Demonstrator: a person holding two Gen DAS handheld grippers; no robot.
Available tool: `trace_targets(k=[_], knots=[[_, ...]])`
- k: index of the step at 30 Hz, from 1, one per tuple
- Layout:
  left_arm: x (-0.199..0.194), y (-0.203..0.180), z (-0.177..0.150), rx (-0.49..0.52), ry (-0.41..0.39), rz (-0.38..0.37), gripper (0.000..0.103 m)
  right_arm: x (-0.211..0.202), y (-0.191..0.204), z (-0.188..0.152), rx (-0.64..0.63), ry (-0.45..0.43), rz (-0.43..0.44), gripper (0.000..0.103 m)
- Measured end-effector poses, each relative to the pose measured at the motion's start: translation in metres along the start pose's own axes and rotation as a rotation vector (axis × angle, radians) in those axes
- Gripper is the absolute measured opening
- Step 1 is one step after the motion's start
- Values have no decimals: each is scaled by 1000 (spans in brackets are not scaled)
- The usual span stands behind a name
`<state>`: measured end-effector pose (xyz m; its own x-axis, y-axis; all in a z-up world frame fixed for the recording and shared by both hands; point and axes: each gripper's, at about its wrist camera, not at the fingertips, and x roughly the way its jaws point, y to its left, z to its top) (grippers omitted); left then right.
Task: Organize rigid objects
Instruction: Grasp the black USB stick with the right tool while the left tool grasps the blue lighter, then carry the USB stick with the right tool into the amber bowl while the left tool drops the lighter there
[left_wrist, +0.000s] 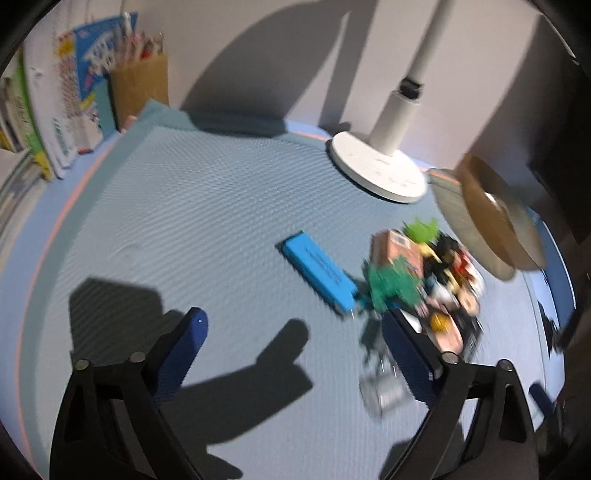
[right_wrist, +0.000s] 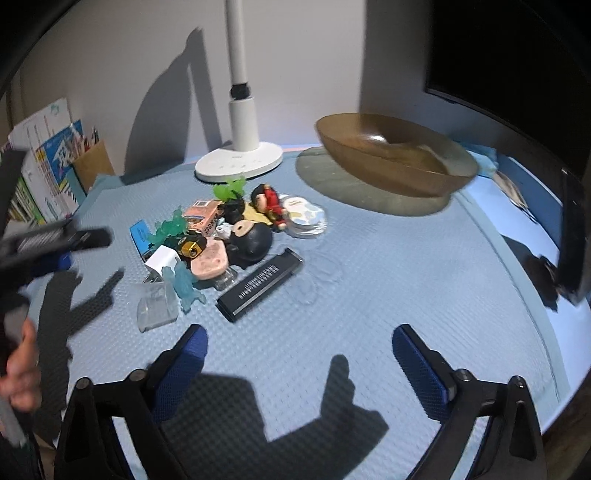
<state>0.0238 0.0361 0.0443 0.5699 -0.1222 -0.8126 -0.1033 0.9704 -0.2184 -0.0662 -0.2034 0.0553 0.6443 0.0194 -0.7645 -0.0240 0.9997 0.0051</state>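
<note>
Both my grippers hang spread and empty over the blue mat: my left gripper near the blue box, my right gripper short of the toy pile, brown bowl beyond.

A glossy brown translucent plastic bowl sits on a matt, dimpled pale-blue mat; the white lamp base looks smooth.
</note>
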Motion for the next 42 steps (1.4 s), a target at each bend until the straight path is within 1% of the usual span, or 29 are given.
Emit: trace_targets(k=[2, 4, 6, 8, 9, 10, 11, 13, 14, 15, 16, 17, 18, 20, 22, 24, 25, 26, 28, 29, 32, 33, 34, 35, 36, 37, 38, 39, 42], knots=[[16, -3, 9, -16, 12, 13, 88, 14, 6, 4, -15, 29, 23, 83], [29, -9, 14, -11, 25, 23, 88, 26, 7, 6, 4, 62, 63, 83], [40, -16, 14, 8, 35, 38, 82, 34, 8, 8, 19, 81, 89, 83], [48, -21, 14, 26, 43, 44, 73, 44, 14, 11, 26, 99, 97, 83], [51, -23, 13, 38, 43, 52, 71, 48, 18, 13, 21, 104, 93, 83], [50, -24, 12, 50, 31, 57, 66, 50, 22, 15, 11, 104, 83, 83], [49, -25, 11, 66, 22, 54, 52, 53, 27, 16, -8, 100, 62, 83], [47, -26, 9, 107, 22, 43, 40, 58, 35, 18, -48, 94, 18, 82], [45, -24, 7, 123, 23, 40, 36, 60, 36, 18, -66, 91, 4, 73], [42, -20, 5, 137, 23, 28, 35, 62, 35, 18, -72, 94, 1, 62], [39, -14, 2, 149, 27, 9, 34, 64, 32, 18, -70, 101, 17, 60], [37, -10, 1, 157, 31, -9, 34, 62, 25, 17, -58, 97, 42, 53], [33, -4, -2, 166, 35, -33, 34, 60, 21, 17, -57, 92, 49, 42], [25, 9, -5, 178, 38, -45, 34, 53, 6, 14, -64, 72, 27, 40], [22, 19, -6, 188, 44, -54, 34, 49, -15, 12, -24, 75, 10, 40], [22, 25, -4, 178, 53, -80, 34, 49, -37, 10, 43, 90, 31, 40], [23, 24, -3, 178, 54, -86, 34, 49, -47, 11, 74, 98, 55, 40], [24, 23, -2, 180, 54, -90, 37, 50, -55, 13, 98, 107, 100, 42], [29, 15, 1, 189, 56, -93, 39, 51, -60, 18, 113, 116, 141, 57], [31, 11, 2, 199, 56, -93, 39, 50, -59, 22, 100, 106, 141, 68], [38, -1, 6, 229, 46, -69, 37, 52, -49, 33, 20, 89, 112, 69], [39, -3, 7, 231, 40, -65, 34, 56, -46, 34, 0, 95, 105, 64], [40, -4, 7, 230, 37, -67, 25, 60, -42, 34, -19, 107, 100, 58], [39, -4, 6, 229, 38, -74, 21, 67, -37, 34, -36, 127, 99, 45], [39, -4, 6, 225, 39, -84, 21, 74, -33, 34, -52, 147, 96, 42], [37, -3, 5, 221, 36, -87, 21, 73, -28, 32, -76, 129, 78, 37], [34, -2, 3, 218, 34, -88, 21, 71, -22, 31, -108, 113, 79, 25], [29, 0, 1, 213, 26, -88, 21, 68, -19, 28, -126, 113, 98, 24], [13, -2, -1, 209, -5, -120, 21, 55, -28, 23, -80, 125, 205, 24]])
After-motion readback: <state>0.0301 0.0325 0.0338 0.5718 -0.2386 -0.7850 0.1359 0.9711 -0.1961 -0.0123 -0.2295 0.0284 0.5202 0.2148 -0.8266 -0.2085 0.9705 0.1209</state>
